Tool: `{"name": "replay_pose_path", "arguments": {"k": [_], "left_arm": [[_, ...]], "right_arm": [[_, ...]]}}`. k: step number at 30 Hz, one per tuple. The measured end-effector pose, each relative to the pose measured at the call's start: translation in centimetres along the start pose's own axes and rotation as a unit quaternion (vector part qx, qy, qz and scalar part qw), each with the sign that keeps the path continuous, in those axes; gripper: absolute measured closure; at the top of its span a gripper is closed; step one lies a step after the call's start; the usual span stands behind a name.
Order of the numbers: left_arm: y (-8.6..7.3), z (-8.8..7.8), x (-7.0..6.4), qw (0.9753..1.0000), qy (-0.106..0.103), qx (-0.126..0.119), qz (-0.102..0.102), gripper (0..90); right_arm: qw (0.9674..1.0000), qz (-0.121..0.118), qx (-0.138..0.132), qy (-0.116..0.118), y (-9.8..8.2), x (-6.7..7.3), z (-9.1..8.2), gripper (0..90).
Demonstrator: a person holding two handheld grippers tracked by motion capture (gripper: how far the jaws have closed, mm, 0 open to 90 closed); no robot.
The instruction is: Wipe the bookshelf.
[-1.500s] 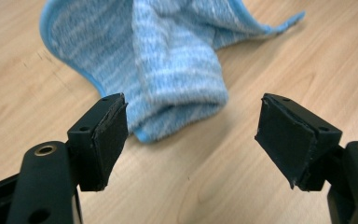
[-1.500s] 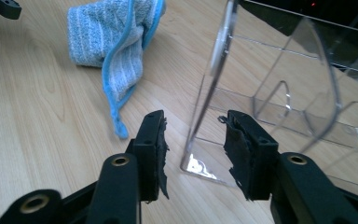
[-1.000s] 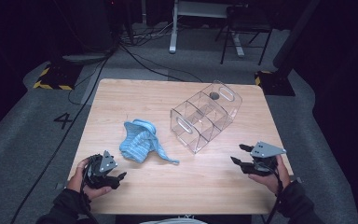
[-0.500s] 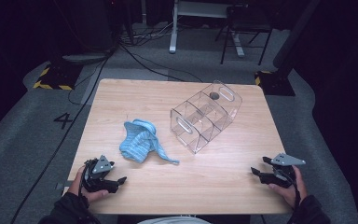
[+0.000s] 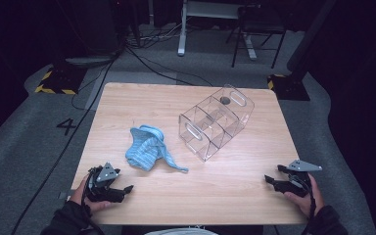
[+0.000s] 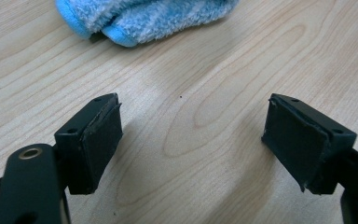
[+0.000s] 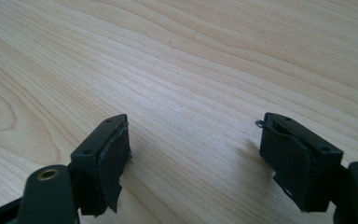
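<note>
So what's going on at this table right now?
A person holds the left gripper and the right gripper low at the near edge of the wooden table. Both stand open and empty. A crumpled blue cloth lies beside a clear divided organiser, neither touched.

Right gripper (image 5: 274,181) has pulled back from mid-table toward the near right corner of the table (image 5: 186,98) and dropped lower; most of that travel came early, and it sits about where it did in the previous picture. It now rests at the table edge, well apart from the clear organizer (image 5: 215,122). Its jaws have just been opening (bare wood between them in the right gripper view, nothing held). Left gripper (image 5: 120,191) has shifted only slightly at the near left corner, probably a small turn of the wrist, hard to confirm from above. Its jaws have also just been opening, with bare tabletop between them and the blue cloth (image 5: 147,149) lying just ahead, untouched.
</note>
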State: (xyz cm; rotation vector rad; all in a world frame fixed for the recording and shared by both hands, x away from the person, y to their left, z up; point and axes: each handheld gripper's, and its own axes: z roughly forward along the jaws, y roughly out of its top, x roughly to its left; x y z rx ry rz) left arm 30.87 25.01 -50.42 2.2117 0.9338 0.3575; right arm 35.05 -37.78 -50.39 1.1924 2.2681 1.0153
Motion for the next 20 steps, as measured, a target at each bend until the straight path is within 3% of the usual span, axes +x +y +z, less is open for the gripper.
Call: {"name": "replay_pose_path", "arguments": {"k": [14,20], "left_arm": [[-0.04,-0.04,0.0,1.0,0.003,0.001,-0.001,19.0],[-0.01,-0.02,0.03,1.0,0.004,0.002,-0.001,18.2]], "right_arm": [[1.0,-0.001,0.002,0.0,0.26,-0.18,0.31,21.6],[0.9999,0.009,0.004,-0.011,0.2,-0.22,0.25,19.7]]}}
